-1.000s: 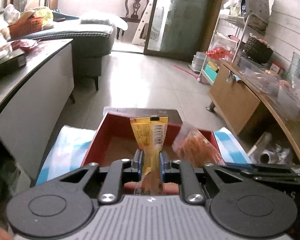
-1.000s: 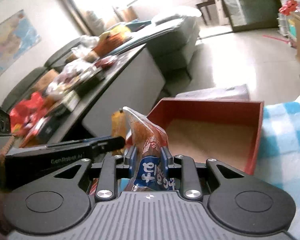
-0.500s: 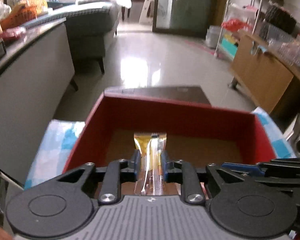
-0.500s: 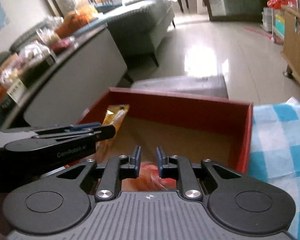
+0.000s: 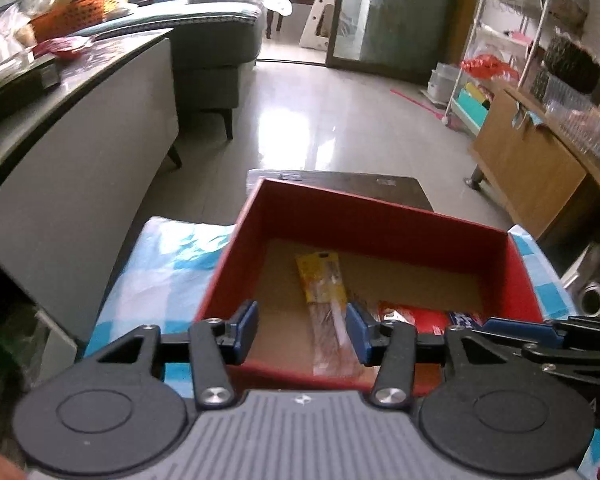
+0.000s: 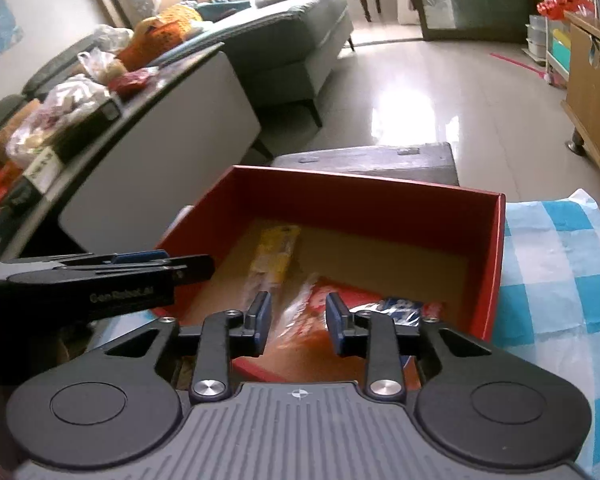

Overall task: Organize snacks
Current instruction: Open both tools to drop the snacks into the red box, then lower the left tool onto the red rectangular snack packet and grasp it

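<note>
On the far desk (image 6: 148,92) at ten o'clock, bags and packets are piled up, so by my judgement most of the sorting is left. Two snacks already lie in the red box (image 5: 380,216), which sits on a blue-checked cloth (image 5: 168,256); the rest of its cardboard floor is bare.

The left tool (image 5: 302,330) hangs over the near edge of the box, its jaws opening. The yellow packet (image 5: 320,280) lies flat on the box floor, running from six o'clock toward twelve between the blue pads (image 5: 246,326) without touching the left one. It passes just beside the right pad, and I cannot tell whether it brushes it. The packet looks let go.

At three o'clock from it lies the red bag (image 5: 412,314), with a blue end toward the box's right wall.

The right tool (image 6: 298,322) is also over the near edge, jaws opening. The bag's clear crinkled top sits between its pads (image 6: 262,320), and the orange body spreads below them on the box floor. Neither pad appears to press on it, so it too seems released. From this view the yellow packet is at eleven o'clock from the right tool, and the left tool's arm reaches in from nine o'clock.

Next, I judge, both tools lift clear and go for more snacks.
</note>
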{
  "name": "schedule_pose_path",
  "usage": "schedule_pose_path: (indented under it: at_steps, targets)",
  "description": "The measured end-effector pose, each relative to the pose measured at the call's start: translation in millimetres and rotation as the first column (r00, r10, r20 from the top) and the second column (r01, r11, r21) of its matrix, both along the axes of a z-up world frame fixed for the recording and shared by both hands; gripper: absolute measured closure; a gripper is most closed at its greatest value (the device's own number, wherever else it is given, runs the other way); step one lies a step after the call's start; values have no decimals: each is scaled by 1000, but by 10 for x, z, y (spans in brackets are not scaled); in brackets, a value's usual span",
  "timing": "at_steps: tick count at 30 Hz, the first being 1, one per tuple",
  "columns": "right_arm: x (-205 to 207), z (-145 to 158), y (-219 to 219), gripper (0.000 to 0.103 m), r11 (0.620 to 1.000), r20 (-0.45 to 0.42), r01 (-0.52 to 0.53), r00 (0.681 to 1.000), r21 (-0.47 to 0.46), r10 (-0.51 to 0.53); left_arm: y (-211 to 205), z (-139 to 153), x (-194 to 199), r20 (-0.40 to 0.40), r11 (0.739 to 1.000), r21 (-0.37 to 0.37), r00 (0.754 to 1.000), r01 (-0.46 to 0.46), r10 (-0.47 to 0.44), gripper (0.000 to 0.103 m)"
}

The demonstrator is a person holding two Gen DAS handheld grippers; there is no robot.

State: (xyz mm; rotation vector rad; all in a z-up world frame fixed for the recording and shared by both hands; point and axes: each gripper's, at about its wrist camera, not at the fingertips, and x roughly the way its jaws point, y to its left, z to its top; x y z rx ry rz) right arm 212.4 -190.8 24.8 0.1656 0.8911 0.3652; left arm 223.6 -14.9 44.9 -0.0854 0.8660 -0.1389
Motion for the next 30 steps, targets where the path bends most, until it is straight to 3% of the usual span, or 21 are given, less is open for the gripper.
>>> schedule_pose_path:
  at_steps: [11,14,20,22,27,30]
  targets:
    - [-490,95,287,51,997,-31,-59,998,48,60,630,40,-740,-42,998,-43,998,-54,52,55]
    - [-622,39,390,41,995,-56,-89,994,42,91,842,-29,-927,-75,993,-47,992,-108,105,48]
    - [-769,-22,630,40,988,-93,-147,984,46,151,1197,-310,-1208,-215,955,-108,944,-277,249,46]
    - [-801,-32,694,33,984,-96,-170,980,47,174,1267,-393,-1276,-253,938,-122,924,-326,288,46]
    - [-862,-21,784,32,975,-99,-215,971,48,219,1275,-611,-1351,-358,904,-182,882,-387,306,45]
    - [-878,-12,782,32,974,-97,-222,969,51,226,1269,-692,-1271,-386,879,-181,854,-442,350,45]
